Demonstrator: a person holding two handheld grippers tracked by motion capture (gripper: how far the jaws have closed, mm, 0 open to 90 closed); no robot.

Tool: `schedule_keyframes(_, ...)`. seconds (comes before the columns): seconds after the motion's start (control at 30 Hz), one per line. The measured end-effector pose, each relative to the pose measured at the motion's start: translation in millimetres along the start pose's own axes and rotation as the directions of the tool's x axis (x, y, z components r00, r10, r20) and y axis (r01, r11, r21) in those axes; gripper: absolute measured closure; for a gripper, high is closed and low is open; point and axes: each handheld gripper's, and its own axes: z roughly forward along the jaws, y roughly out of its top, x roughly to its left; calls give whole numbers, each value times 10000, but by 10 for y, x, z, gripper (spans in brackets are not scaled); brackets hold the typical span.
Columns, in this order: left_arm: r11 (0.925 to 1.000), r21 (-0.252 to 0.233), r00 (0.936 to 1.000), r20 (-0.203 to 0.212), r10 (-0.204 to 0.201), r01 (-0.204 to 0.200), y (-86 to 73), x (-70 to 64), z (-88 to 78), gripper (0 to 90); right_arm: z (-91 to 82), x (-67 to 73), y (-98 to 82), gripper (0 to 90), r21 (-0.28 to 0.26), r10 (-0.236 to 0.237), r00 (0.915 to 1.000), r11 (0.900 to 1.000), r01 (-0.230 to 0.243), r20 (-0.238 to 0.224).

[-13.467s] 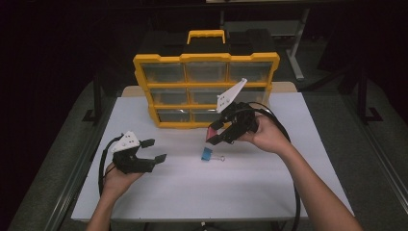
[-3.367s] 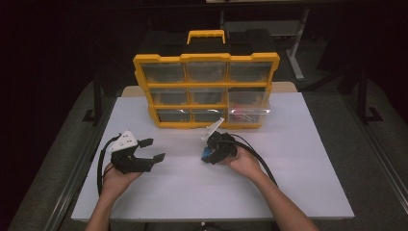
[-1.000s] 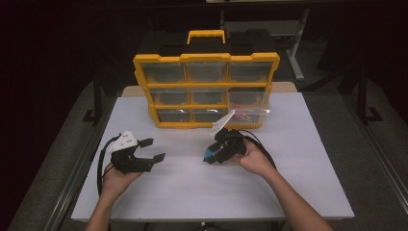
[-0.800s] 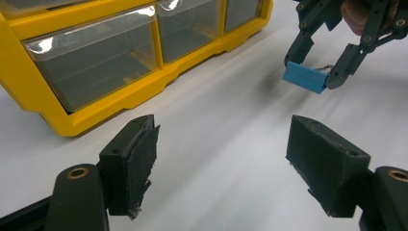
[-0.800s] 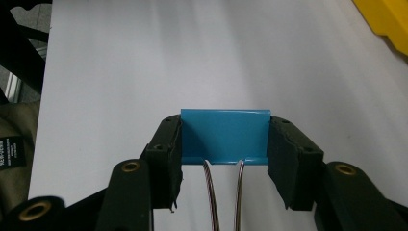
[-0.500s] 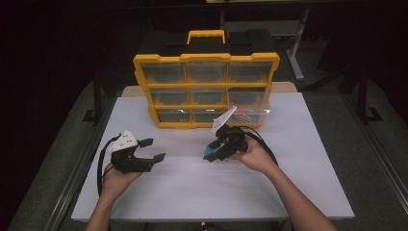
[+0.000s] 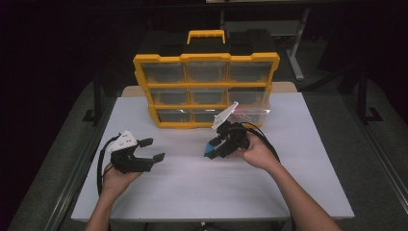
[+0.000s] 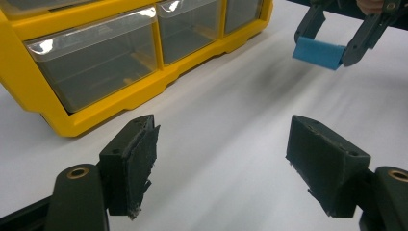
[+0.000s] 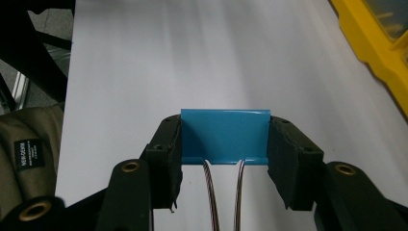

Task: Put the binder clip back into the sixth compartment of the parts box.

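Right tongs (image 9: 223, 159) clamped on a blue clip (image 9: 224, 135), pads pressed against its two ends. Clip's long axis running straight across from pad to pad; fold pointing away from the hand, two wire handles trailing back between the jaws. In the high view, clip (image 7: 210, 149) at the tips of the right tongs (image 7: 214, 150), near the middle of the table (image 7: 202, 192) and just in front of the organizer (image 7: 206, 91); from the left gripper view, clip (image 8: 318, 53) looks held a little above the sheet. Left tongs (image 8: 221, 163) released, jaws wide apart, nothing between them; seen from above, left tongs (image 7: 153, 150) resting low at the table's left part, well apart from the clip. Surface: plain white, bare around the hands. Yellow organizer standing upright at the far edge, clear drawers facing the person, lowest right drawer (image 7: 250, 109) pulled out. Room beyond: dark, metal frame legs behind the table.
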Motion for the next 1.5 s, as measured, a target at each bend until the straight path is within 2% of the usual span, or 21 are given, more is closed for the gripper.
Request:
schedule_keyframes(0.1,10000,-4,10000,-5,-28,28,1,4,-7,260,-67,5,37,486,-185,-17,10000,9998,17,-16)
schedule_keyframes(0.2,10000,66,10000,-9,-26,26,5,1,-12,260,-114,-11,71,486,-300,-303,9995,9991,306,95)
schedule_keyframes(0.3,10000,48,10000,-7,-47,47,5,0,-9,260,-156,2,97,486,-183,-114,9999,9998,116,76)
schedule_keyframes(0.33,10000,57,10000,-7,-45,45,4,2,-8,260,-200,-14,133,486,-332,-335,9993,9989,340,150)
schedule_keyframes(0.4,10000,59,10000,-7,-55,55,4,1,-7,260,-213,-12,141,486,-330,-304,9994,9990,309,144)
schedule_keyframes(0.53,10000,52,10000,-16,85,-85,7,11,-8,260,-268,-34,183,486,-425,-545,9983,9976,554,216)
schedule_keyframes(0.87,10000,48,10000,-12,74,-74,7,12,-11,260,-399,-57,273,486,-478,-508,9986,9975,516,178)
schedule_keyframes(0.9,10000,41,10000,-8,73,-73,7,12,-11,260,-422,-39,283,486,-394,-342,9993,9986,348,169)
schedule_keyframes(0.97,10000,36,10000,-5,50,-50,7,8,-9,260,-454,-33,304,486,-407,-325,9993,9986,332,174)
schedule_keyframes(1.07,10000,47,10000,-3,77,-77,7,9,-10,260,-501,-40,335,486,-461,-542,9982,9974,554,270)
schedule_keyframes(1.3,9999,35,9999,-31,104,-104,9,17,-21,260,-617,-37,389,486,-688,-522,9978,9961,550,413)
schedule_keyframes(1.4,10000,7,10000,-29,71,-71,9,15,-21,260,-617,-36,389,486,-711,-485,9983,9962,506,308)
schedule_keyframes(1.43,10000,12,10000,-30,64,-64,8,16,-22,260,-613,-39,393,486,-793,-650,9972,9945,677,364)
schedule_keyframes(1.5,10000,23,10000,-34,69,-69,8,16,-21,260,-633,-26,403,486,-865,-683,9973,9938,703,265)
